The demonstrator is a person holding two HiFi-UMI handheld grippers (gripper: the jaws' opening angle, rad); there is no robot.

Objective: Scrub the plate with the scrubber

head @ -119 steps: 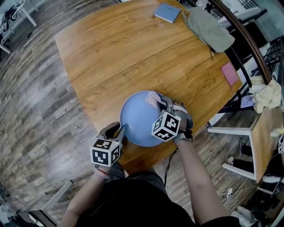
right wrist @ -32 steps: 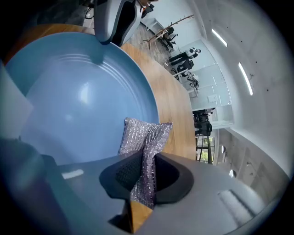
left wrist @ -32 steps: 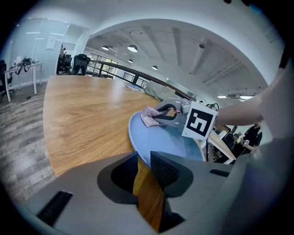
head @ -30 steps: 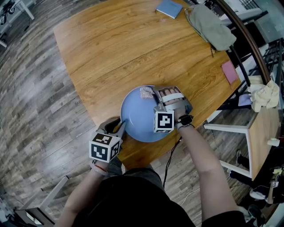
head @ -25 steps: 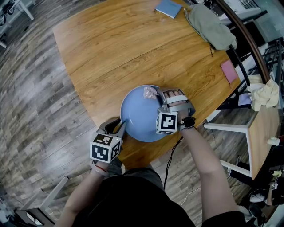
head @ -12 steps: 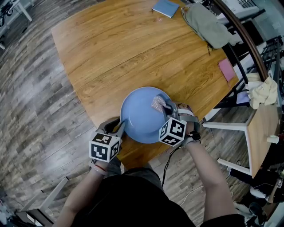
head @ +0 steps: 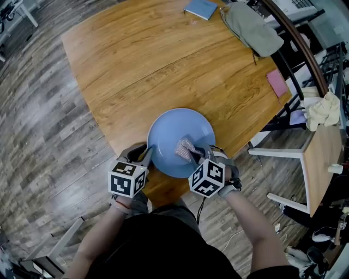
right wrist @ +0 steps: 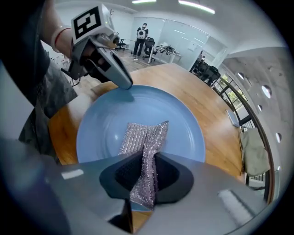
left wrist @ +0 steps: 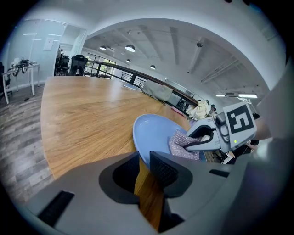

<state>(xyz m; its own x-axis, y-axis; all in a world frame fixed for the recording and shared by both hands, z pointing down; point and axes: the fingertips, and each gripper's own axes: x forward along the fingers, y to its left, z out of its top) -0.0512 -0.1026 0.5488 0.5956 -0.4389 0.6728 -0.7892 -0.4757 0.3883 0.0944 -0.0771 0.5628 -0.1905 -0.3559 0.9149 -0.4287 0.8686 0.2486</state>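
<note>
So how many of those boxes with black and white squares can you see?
2. One black-and-white marker cube rides the left gripper at the round blue plate's rim; the other rides the right gripper, which grips the silvery mesh scrubber. None looks hidden.

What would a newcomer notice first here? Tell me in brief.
The blue plate at the near edge of the wooden table draws the eye first. The right gripper pinches a glittery silver scrubber that lies on the plate's middle, while the left gripper clamps the plate's near-left rim. Across the table, at its far edge, lie a grey-green bag and a blue notebook.
</note>
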